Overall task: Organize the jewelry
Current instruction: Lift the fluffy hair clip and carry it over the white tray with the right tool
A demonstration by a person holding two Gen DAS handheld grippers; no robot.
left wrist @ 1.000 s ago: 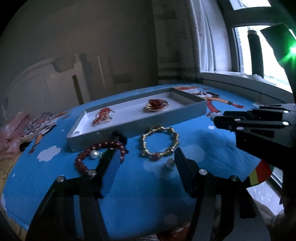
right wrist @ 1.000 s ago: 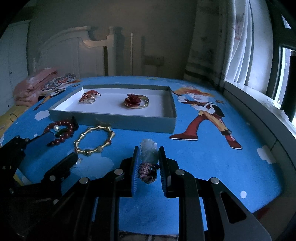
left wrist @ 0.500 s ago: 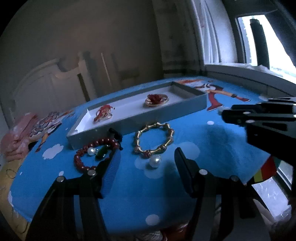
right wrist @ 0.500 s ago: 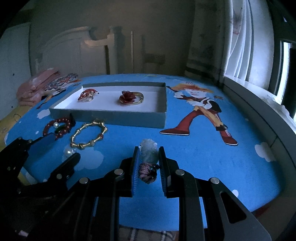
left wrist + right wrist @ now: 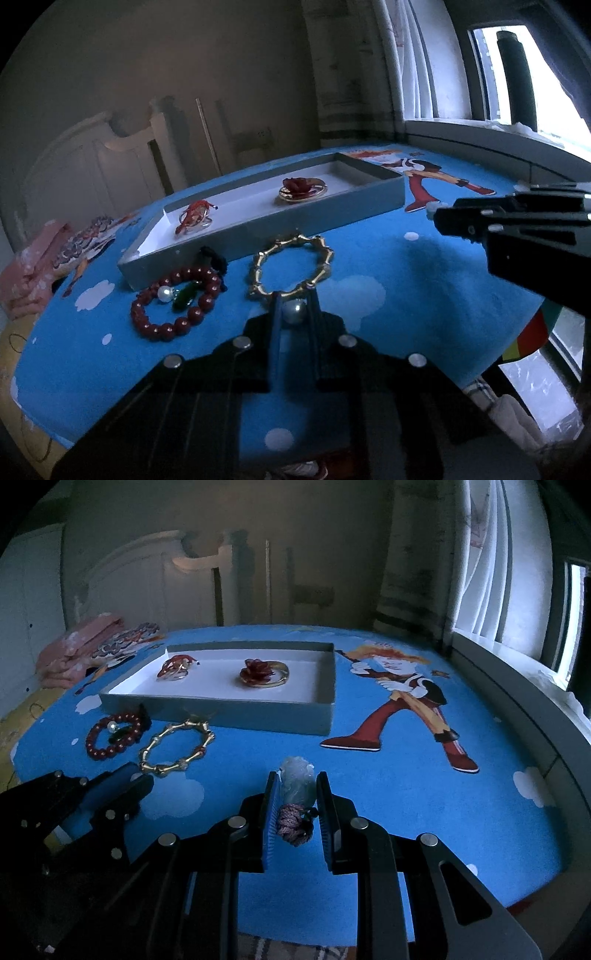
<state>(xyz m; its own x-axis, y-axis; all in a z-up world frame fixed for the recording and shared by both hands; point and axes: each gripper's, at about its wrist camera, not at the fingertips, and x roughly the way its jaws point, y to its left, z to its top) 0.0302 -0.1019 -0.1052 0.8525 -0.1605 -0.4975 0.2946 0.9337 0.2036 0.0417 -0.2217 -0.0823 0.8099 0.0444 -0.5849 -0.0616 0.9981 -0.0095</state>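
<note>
My left gripper (image 5: 294,312) is shut on a white pearl (image 5: 294,311) just below the gold link bracelet (image 5: 291,266). My right gripper (image 5: 294,797) is shut on a pale jade pendant (image 5: 295,781) with a braided cord knot (image 5: 291,823). A grey tray (image 5: 221,710) with a white floor holds a red crab brooch (image 5: 174,667) and a red flower bangle (image 5: 263,672). In front of the tray lie a dark red bead bracelet (image 5: 173,302), with a small pearl and a green stone inside it, and the gold bracelet (image 5: 177,747).
The blue cartoon-print cloth (image 5: 406,738) covers the table, with a large figure printed right of the tray. A window ledge (image 5: 524,701) runs along the right. Folded pink fabric (image 5: 77,646) lies at the far left. A white headboard stands behind.
My left gripper, open before, has closed on the pearl that lay on the cloth below the gold bracelet. The right gripper keeps its hold on the pendant and has drawn back slightly from the tray.
</note>
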